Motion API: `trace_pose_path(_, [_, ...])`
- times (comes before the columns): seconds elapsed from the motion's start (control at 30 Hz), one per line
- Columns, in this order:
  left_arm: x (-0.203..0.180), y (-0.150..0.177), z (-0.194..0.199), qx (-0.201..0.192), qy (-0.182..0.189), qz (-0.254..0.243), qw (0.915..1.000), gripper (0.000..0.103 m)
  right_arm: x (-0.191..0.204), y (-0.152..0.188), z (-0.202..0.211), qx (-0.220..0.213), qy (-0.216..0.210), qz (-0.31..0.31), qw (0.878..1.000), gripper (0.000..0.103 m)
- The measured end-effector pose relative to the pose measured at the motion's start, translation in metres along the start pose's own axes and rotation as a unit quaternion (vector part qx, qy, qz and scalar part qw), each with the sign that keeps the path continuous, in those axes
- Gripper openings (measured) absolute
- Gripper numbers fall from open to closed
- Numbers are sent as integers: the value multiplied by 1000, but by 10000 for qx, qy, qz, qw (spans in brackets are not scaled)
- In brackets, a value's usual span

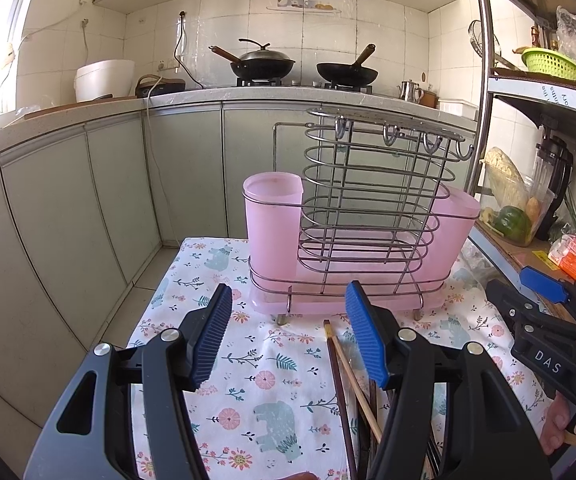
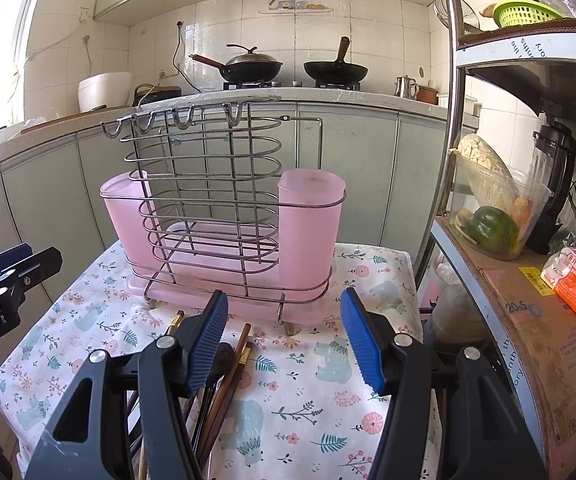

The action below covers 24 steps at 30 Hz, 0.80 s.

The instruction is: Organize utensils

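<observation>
rack (image 1: pixel 367 200): silver wire, translucent pink cups and tray
tablecloth (image 1: pixel 264 384): white, pink flowers, teal bears
chopsticks (image 2: pixel 224 392) in front of rack: dark and lighter brown
gripper pads (image 1: pixel 363 336): blue, ribbed

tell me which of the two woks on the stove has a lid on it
The left wok has the lid, a dark domed one with a loop handle. The right wok is uncovered, its wooden handle sticking up.
</observation>
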<state>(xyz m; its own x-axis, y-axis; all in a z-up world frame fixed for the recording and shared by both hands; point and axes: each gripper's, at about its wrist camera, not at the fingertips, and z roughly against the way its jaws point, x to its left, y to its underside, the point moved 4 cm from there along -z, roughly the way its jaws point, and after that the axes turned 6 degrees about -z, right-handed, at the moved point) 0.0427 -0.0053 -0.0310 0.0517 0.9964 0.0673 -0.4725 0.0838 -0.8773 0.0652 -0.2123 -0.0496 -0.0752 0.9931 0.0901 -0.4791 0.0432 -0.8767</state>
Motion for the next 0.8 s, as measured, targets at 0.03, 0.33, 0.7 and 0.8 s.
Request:
trace_pose_path(0.03, [0, 0, -1, 7, 0, -1, 10000, 60, 0, 0, 0, 2, 1, 1, 10000, 58])
trace_pose_path(0.33, [1, 1, -6, 91, 26, -2, 10000, 60, -2, 3, -4, 54, 11, -12, 10000, 58])
trace_pose_path(0.7, [3, 5, -14, 280, 59, -52, 9996, 60, -11, 6, -13, 303, -23, -204, 9993, 58])
trace_pose_path(0.8, [8, 6, -19, 404, 131, -29, 9991, 60, -16, 8, -18, 460, -90, -319, 9984, 58])
